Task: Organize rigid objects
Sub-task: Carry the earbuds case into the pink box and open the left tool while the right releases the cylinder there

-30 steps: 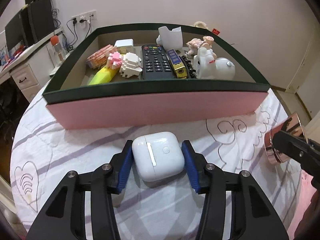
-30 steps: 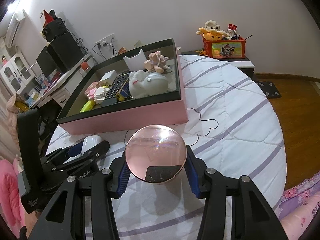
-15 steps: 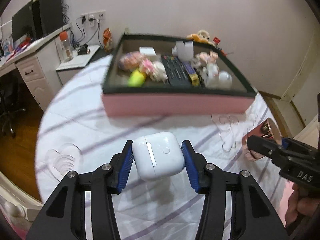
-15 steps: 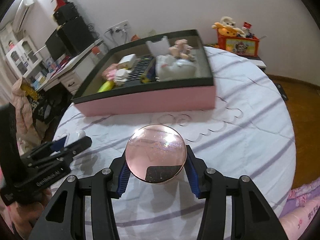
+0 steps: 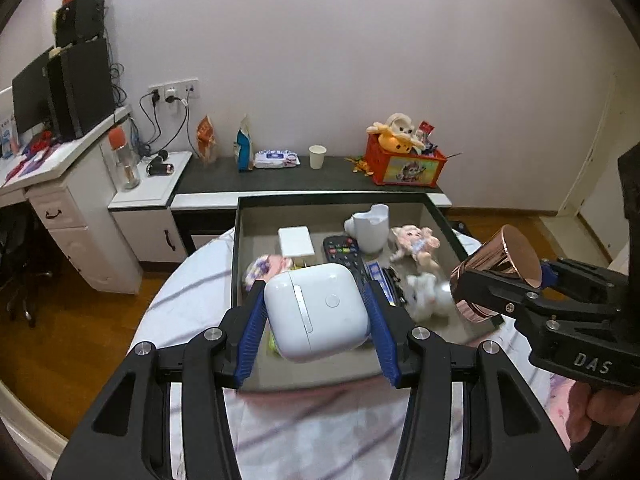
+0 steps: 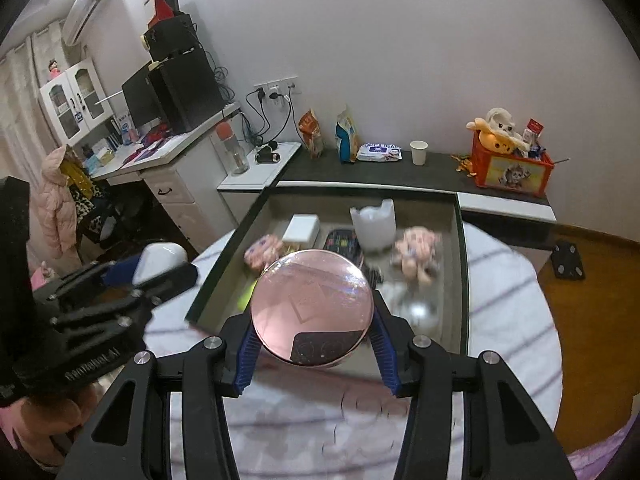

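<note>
My left gripper (image 5: 316,316) is shut on a white earbud case (image 5: 316,312), held in the air above the near part of the pink box (image 5: 320,394). My right gripper (image 6: 312,316) is shut on a round rose-gold tin (image 6: 312,306), also lifted over the box's near side. In the left wrist view the tin (image 5: 500,268) and the right gripper (image 5: 516,280) hang at the right over the box's right edge. The right wrist view shows the earbud case (image 6: 160,258) and left gripper (image 6: 132,272) at the left.
Inside the box lie a remote (image 5: 344,254), a white block (image 5: 296,240), a white cat-ear cup (image 5: 370,228), a pink doll (image 5: 416,242) and several small toys. Beyond the bed (image 6: 508,312) stand a dark bench (image 5: 304,178) with a red toy crate (image 5: 404,160), and a white desk (image 5: 60,184).
Both grippers have risen with their loads and now look down into the box from above; the box appears farther and lower. The right gripper has rolled somewhat.
</note>
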Available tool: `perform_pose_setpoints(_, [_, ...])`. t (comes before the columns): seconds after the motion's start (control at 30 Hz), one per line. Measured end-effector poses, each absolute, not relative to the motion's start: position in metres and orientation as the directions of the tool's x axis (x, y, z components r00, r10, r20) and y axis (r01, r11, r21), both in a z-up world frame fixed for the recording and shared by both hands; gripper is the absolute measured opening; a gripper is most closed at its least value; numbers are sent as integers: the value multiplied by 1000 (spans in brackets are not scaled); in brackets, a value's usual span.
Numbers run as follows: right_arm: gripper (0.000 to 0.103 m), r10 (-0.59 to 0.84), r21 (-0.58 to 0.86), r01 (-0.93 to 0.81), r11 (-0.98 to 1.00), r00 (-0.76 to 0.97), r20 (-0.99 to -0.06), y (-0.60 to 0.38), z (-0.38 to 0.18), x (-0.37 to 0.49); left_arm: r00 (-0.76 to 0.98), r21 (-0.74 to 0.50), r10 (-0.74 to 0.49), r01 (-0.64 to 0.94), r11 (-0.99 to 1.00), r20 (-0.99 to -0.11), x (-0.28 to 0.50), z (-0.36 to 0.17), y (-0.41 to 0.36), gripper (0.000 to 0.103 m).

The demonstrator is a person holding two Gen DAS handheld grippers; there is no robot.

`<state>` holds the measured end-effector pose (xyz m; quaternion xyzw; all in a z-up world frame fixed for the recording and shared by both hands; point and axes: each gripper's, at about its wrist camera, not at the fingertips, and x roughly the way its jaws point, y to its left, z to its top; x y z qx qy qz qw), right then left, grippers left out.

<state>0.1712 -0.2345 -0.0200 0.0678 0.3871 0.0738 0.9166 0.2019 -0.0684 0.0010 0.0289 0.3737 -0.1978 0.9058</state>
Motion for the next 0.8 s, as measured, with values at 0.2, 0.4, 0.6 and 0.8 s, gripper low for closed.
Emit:
perform_pose_setpoints(0.2, [50,148,159,-40,987,627,-765,-245,-49,197,594,-89,-308,368,926,-743,234,-32,-82,49])
perform_pose_setpoints(0.4, [50,142,166,-9,986,563,-814,-257,-88,201,538,-97,-300,373,923,-788,235,-68,-91,49])
perform_pose_setpoints(0.6, [49,132,147,-18,989,560,-818,-254,-90,196,532,-87,-289,373,924,-796,233,-76,-98,49])
perform_pose_setpoints(0.8, [49,119,118,-39,992,564,-817,-246,-89,194,527,-63,-265,370,927,-807,230,-83,-98,51])
